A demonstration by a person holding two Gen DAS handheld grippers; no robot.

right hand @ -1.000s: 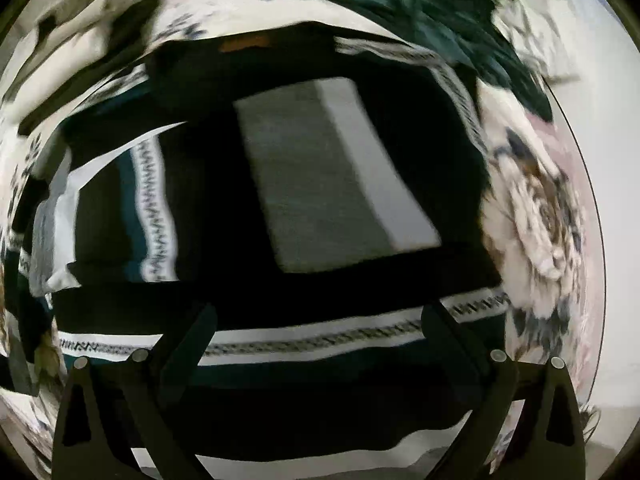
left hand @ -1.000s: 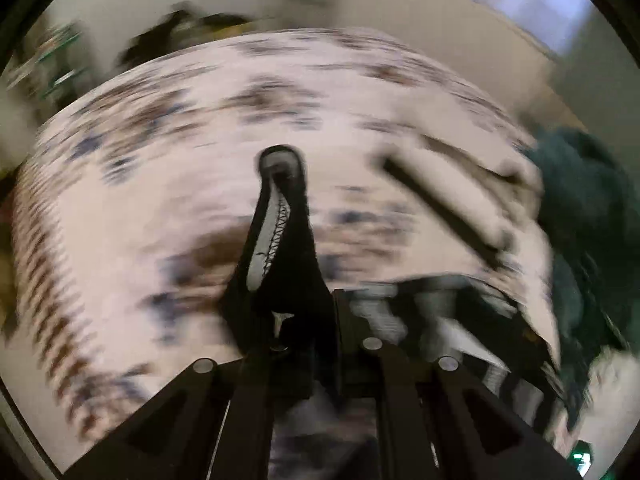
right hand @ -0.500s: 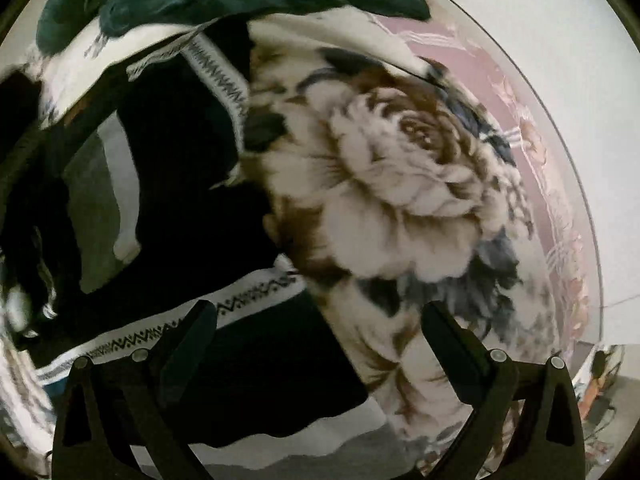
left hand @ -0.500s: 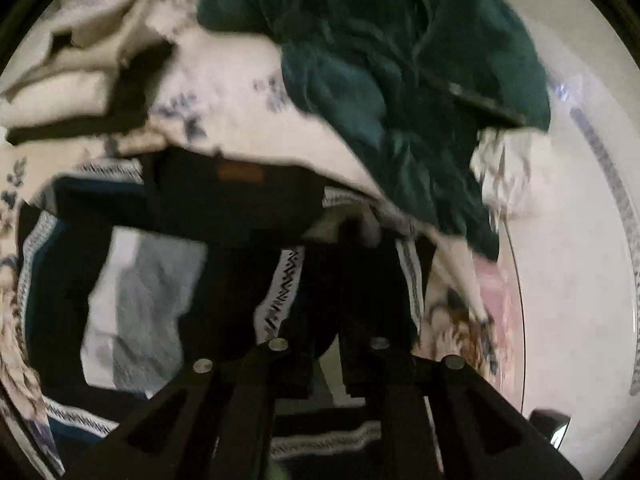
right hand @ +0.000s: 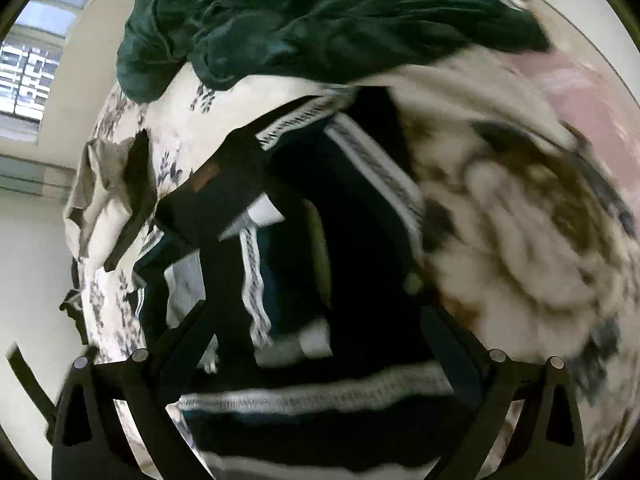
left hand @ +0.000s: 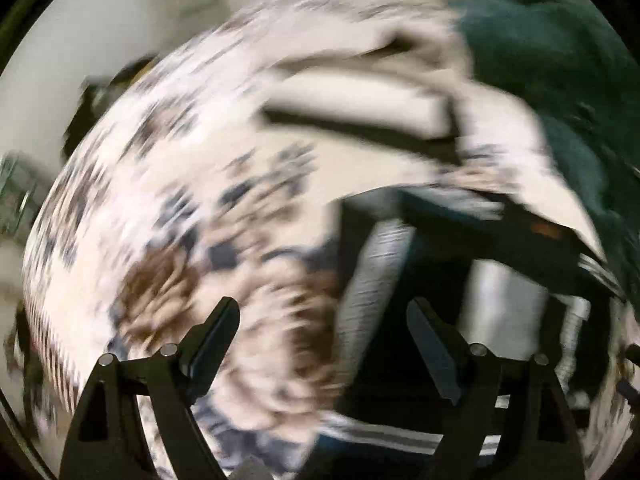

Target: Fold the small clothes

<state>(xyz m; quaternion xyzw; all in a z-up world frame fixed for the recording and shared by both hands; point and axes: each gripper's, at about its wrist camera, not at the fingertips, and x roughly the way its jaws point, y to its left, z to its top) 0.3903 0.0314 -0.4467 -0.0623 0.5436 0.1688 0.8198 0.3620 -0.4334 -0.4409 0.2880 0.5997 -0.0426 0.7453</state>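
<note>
Gaping wide, both the left gripper (left hand: pixel 322 320) and right gripper (right hand: pixel 316 328) hold nothing in their jaws. Between the right jaws, mid-frame, lies the black striped garment (right hand: pixel 352 216) on the floral bed (right hand: pixel 520 240); a green garment (right hand: pixel 304 20) fills the top.

Right hand-held gripper (right hand: pixel 316 320) w/ fingers spread wide, nothing between them, above black sweater (right hand: pixel 360 240) w/ white patterned stripes, lying on floral bed cover (right hand: pixel 520 248). Dark green garment (right hand: pixel 320 20) heaped beyond it. Beige & black folded garment (right hand: pixel 108 200) at left. Window (right hand: pixel 32 60) upper left.
</note>
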